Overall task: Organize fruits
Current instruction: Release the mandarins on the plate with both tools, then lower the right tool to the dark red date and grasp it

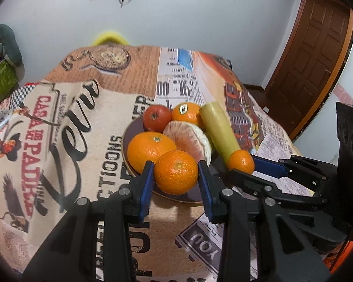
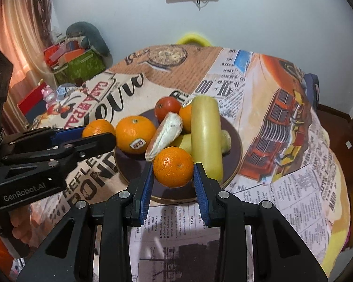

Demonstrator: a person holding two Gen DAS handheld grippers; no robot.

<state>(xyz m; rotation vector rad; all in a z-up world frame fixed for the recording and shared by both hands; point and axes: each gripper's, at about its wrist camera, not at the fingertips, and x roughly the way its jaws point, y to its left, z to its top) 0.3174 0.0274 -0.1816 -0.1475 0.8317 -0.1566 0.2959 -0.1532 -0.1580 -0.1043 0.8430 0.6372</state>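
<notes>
A dark plate (image 1: pixel 176 197) on the table holds a big orange (image 1: pixel 150 150), a peeled pomelo wedge (image 1: pixel 188 138), a red tomato-like fruit (image 1: pixel 157 118), a stickered orange (image 1: pixel 187 114) and a long yellow-green fruit (image 1: pixel 220 131). My left gripper (image 1: pixel 175 166) is shut on a mandarin (image 1: pixel 175 176) just above the plate's near rim. My right gripper (image 2: pixel 174 165) is shut on a second mandarin (image 2: pixel 173 171) over the plate (image 2: pixel 235 155). From the right wrist, the left gripper (image 2: pixel 98 132) shows with its mandarin (image 2: pixel 98 128) at the plate's left edge.
A printed cloth (image 1: pixel 82 141) covers the table and drops off at the right edge. A cluttered shelf with boxes (image 2: pixel 77 63) stands far left, a brown door (image 1: pixel 317 70) far right. A yellow rim (image 2: pixel 193 38) peeks from behind the table.
</notes>
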